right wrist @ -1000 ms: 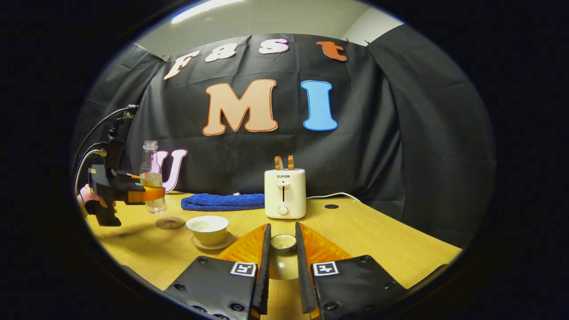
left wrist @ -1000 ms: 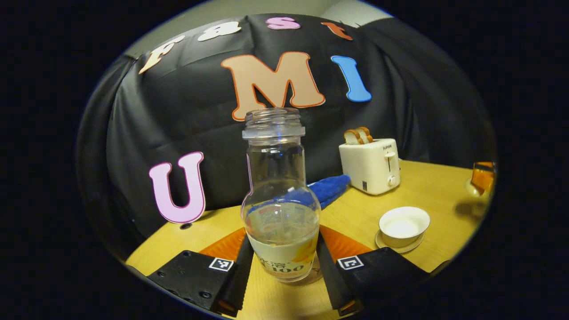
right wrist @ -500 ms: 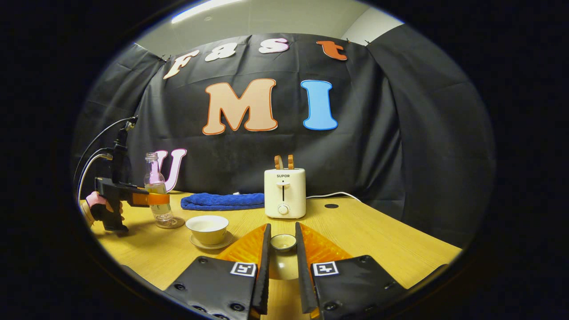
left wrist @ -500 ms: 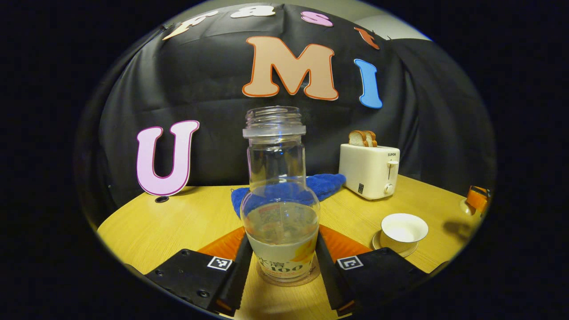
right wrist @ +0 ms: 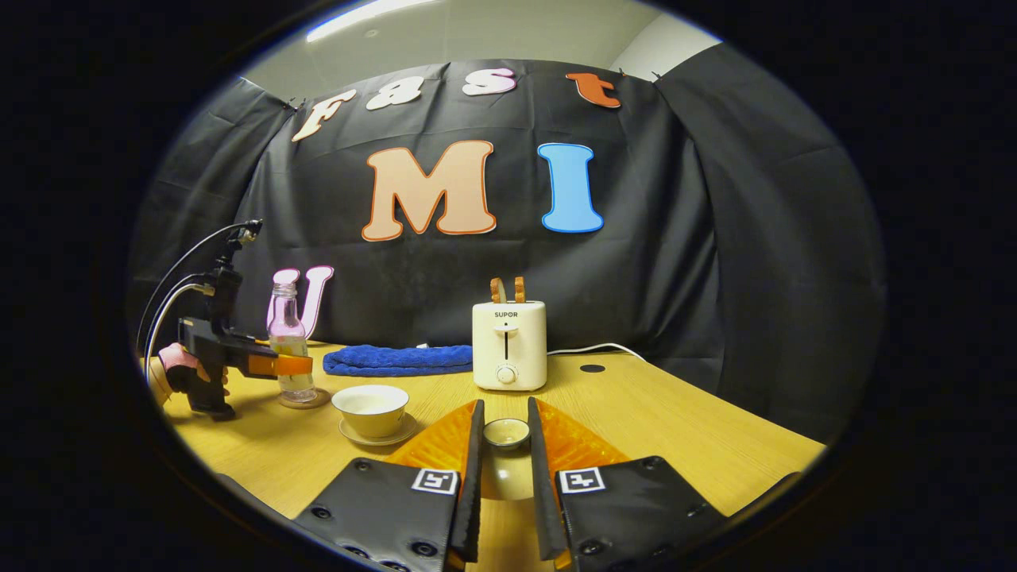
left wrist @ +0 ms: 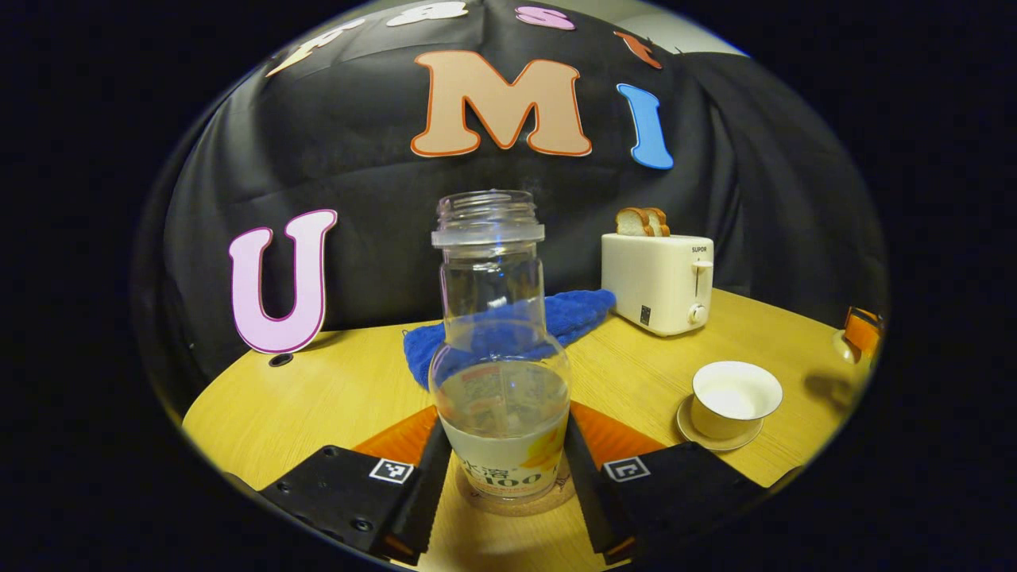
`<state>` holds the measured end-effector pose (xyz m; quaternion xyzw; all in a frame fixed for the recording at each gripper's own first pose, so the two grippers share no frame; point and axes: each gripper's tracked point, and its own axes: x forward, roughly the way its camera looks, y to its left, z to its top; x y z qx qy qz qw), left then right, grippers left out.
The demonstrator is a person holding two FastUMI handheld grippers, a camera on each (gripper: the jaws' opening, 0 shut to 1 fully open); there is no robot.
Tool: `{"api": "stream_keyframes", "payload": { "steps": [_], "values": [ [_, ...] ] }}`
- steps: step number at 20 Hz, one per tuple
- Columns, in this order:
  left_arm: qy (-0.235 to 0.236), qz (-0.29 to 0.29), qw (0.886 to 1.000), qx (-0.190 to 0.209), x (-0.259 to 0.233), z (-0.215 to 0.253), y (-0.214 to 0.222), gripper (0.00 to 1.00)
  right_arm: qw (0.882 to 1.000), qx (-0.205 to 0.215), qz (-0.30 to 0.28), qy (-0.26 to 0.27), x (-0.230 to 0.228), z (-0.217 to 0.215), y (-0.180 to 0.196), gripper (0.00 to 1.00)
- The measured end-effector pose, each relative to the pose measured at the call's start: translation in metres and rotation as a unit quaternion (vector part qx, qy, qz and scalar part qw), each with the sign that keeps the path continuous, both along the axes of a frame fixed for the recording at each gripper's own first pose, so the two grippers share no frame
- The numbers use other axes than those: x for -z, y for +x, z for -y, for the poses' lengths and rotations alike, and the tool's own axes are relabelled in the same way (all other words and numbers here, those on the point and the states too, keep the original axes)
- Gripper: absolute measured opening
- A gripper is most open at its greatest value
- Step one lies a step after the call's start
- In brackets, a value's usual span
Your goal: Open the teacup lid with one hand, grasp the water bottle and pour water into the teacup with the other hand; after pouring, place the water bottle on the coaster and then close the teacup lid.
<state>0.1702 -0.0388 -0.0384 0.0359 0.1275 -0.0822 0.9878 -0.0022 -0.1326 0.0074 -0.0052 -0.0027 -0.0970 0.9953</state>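
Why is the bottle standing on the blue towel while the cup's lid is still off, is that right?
Not quite. The bottle stands on the round coaster, held by the left hand-held gripper; the blue towel lies behind it, as the left gripper view shows. The teacup is indeed uncovered, and its lid sits in the right hand-held gripper.

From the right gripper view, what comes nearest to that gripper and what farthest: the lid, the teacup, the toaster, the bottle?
1. Lid, held between the right gripper fingers.
2. Teacup, ahead to the left.
3. Toaster, straight ahead near the wall.
4. Bottle, far left on the coaster.
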Motion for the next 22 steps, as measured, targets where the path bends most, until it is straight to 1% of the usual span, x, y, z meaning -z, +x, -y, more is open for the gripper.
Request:
{"api": "stream_keyframes", "payload": {
  "steps": [5,7,8,10,15,19,22],
  "values": [
    [-0.004,-0.001,1.0,-0.001,0.003,-0.001,0.0,0.74,1.0,0.0,0.0,0.0,0.0,0.0,0.0,0.31],
    [-0.004,-0.003,1.0,-0.001,0.003,-0.003,-0.001,0.78,1.0,0.001,0.001,0.0,0.0,0.001,0.0,0.31],
    [-0.006,-0.001,1.0,0.0,0.001,-0.003,-0.001,0.88,1.0,0.002,0.001,0.0,0.0,0.001,0.0,0.31],
    [-0.009,0.002,1.0,0.001,-0.001,-0.003,-0.002,0.96,1.0,0.002,0.001,0.0,0.0,0.001,0.0,0.31],
    [-0.029,0.005,0.999,-0.015,-0.003,-0.014,-0.014,0.97,1.0,0.002,0.001,0.0,0.0,0.0,0.0,0.32],
    [-0.055,0.002,0.998,-0.017,-0.002,-0.017,-0.028,0.97,1.0,0.006,0.002,-0.001,0.0,0.002,-0.001,0.32],
    [-0.057,0.002,0.998,-0.018,0.001,-0.021,-0.042,0.97,1.0,-0.003,0.0,0.0,0.001,-0.004,0.0,0.31]
  ]
}}
